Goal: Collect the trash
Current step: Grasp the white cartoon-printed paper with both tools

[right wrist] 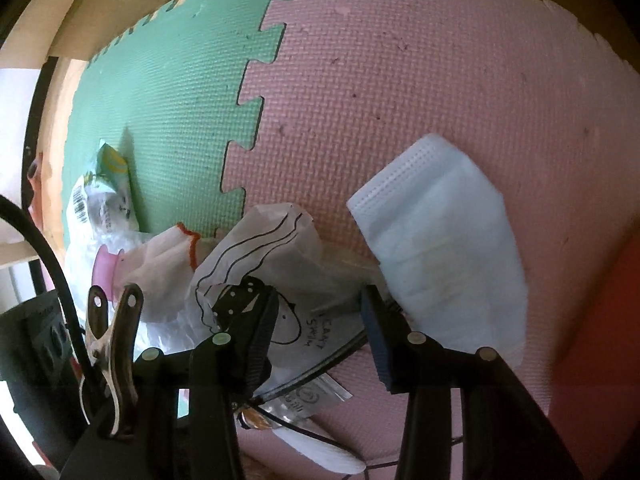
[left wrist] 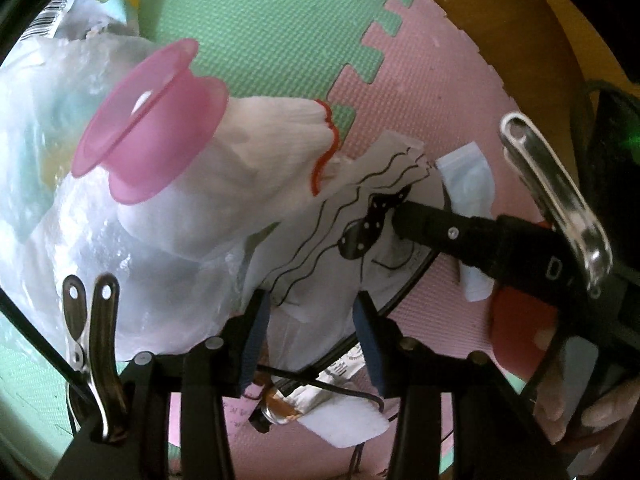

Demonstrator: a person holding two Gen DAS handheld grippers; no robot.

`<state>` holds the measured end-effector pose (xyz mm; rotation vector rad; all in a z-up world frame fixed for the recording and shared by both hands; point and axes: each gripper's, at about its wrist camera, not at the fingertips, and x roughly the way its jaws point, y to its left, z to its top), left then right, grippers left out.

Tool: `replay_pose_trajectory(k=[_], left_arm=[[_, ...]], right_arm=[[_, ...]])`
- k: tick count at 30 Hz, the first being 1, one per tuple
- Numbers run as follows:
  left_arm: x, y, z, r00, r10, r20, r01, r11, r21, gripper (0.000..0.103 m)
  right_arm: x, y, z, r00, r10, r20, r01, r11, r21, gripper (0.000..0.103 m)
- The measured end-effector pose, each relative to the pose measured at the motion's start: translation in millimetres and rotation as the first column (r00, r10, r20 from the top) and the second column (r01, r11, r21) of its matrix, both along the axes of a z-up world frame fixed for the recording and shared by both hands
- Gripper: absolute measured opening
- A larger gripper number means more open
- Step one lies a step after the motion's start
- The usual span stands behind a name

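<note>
Pink-and-green interlocking foam floor mat [right wrist: 400, 80] lay under everything, stretching ahead of both claws. Clear crinkly plastic trash bag [left wrist: 60, 208] sprawled ahead-left of left gripper [left wrist: 308, 336], w/ a printed snack wrapper w/ barcode [left wrist: 52, 20] at its far end. White knit glove w/ orange cuff trim [left wrist: 272, 136] sat on the bag, ahead of left claw; translucent pink plastic spool [left wrist: 148, 120] rested against it, further left.

White plastic sheet w/ black wavy cartoon print [left wrist: 340, 240] lay directly ahead of left claw, its near edge running betw. the blue pads; jaws stood apart, not visibly pinching. Right gripper [right wrist: 320, 336] also stood wide apart, one finger reaching onto that same sheet in left view. Light blue pleated face mask [right wrist: 440, 248] lay flat on pink mat just ahead-right of right claw, touching its right finger's side. Small silver foil packet [right wrist: 304, 396] and thin black cable [right wrist: 320, 368] sat under/near right claw.

Step, my read: bagging loose trash, left steadying bag/sheet, right picking next piece. Next prob. calls for right claw shifting right over the mask, closing on an edge, carrying it left into bag. Thin mask may slip; cable could snag.
</note>
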<state>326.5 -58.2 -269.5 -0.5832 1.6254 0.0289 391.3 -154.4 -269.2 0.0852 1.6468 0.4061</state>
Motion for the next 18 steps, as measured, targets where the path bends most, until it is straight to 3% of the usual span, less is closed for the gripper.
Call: replay_pose_trajectory(k=[3, 4, 8, 9, 10, 18], left_arm=[[-1, -4, 1, 1.0, -0.002, -0.007, 0.002, 1.0, 0.006, 0.04], [-1, -5, 1, 1.0, -0.003, -0.008, 0.003, 1.0, 0.002, 0.033], [5, -2, 6, 1.0, -0.026, 0.004, 0.026, 1.0, -0.017, 0.017], [5, -4, 8, 0.999, -0.039, 0.011, 0.039, 0.999, -0.016, 0.012], [5, -5, 10, 0.998, -0.052, 0.019, 0.052, 0.998, -0.02, 0.009], [3, -3, 34, 0.993, -0.099, 0.059, 0.102, 0.993, -0.053, 0.006]], right_arm=[[0, 0, -1, 1.0, -0.011, -0.013, 0.011, 1.0, -0.018, 0.04], [0, -3, -1, 1.0, -0.013, -0.014, 0.013, 1.0, -0.025, 0.039], [0, 3, -1, 1.0, 0.015, 0.001, -0.014, 0.999, -0.046, 0.022], [-2, 3, 1, 1.0, 0.022, 0.004, -0.022, 0.999, -0.028, 0.014], [-4, 3, 2, 1.0, 0.022, 0.003, -0.022, 1.0, -0.013, 0.013], [-18, -10, 28, 1.0, -0.005, 0.026, 0.003, 0.997, 0.077, 0.002]])
